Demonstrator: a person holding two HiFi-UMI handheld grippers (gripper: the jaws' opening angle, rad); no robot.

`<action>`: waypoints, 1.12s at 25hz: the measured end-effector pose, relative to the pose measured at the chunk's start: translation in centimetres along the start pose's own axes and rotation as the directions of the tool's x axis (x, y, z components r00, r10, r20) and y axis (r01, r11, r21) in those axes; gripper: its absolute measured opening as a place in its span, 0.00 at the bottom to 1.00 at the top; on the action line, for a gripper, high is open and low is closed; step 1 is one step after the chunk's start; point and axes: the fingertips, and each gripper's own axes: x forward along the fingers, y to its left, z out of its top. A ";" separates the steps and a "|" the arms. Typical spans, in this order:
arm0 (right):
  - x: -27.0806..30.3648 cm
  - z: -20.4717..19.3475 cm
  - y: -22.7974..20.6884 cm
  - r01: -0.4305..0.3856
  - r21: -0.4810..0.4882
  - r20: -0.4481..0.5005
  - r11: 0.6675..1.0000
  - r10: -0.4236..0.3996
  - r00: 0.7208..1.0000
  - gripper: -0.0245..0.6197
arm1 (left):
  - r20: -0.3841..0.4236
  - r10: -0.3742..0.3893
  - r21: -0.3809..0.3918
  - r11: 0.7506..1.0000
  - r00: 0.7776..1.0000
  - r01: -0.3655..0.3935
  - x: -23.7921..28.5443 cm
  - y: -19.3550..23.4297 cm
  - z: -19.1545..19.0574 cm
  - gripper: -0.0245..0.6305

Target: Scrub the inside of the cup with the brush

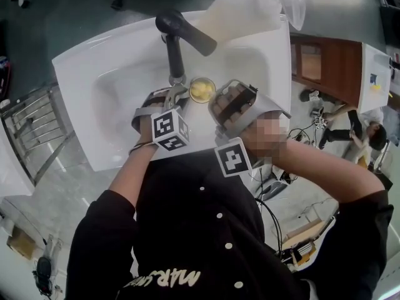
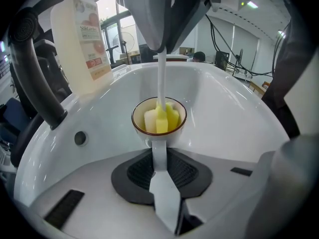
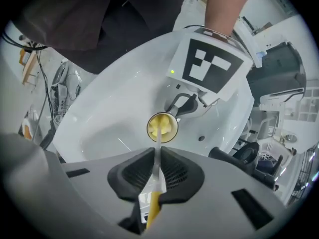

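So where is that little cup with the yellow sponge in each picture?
Head view: cup upper centre, just right of the tap's base.
Left gripper view: cup dead centre, its handle in the jaws.
Right gripper view: cup centre, just above the jaws, the brush stem running into it.
Shared landmark: the white sink around it.

Head view: mounted on your head; faces steeply down onto the sink (image 1: 75,74) from mid-range, with your chest filling the lower frame.
Left gripper view: rides your left gripper (image 1: 177,96); faces along its jaws, low inside the basin, very near the cup (image 2: 142,111).
Right gripper view: rides your right gripper (image 1: 217,100); faces down the brush (image 3: 156,153) into the cup, back toward you.
Shared: all three show the cup and the basin.
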 end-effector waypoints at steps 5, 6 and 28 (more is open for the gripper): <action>0.7 -0.6 0.1 -0.151 0.431 0.137 0.890 0.101 0.985 0.11 | -0.003 0.007 0.005 1.000 1.000 -0.007 0.0 0.1 0.0 0.17; 0.9 -0.9 0.3 -0.216 0.536 0.190 0.816 0.133 0.973 0.12 | -0.005 0.011 0.008 1.000 1.000 -0.011 0.0 0.1 0.0 0.17; -1.1 -1.1 3.6 -0.598 0.047 0.554 -0.800 -0.477 0.682 0.13 | -0.020 0.020 0.001 1.000 1.000 -0.020 0.0 0.2 -0.5 0.17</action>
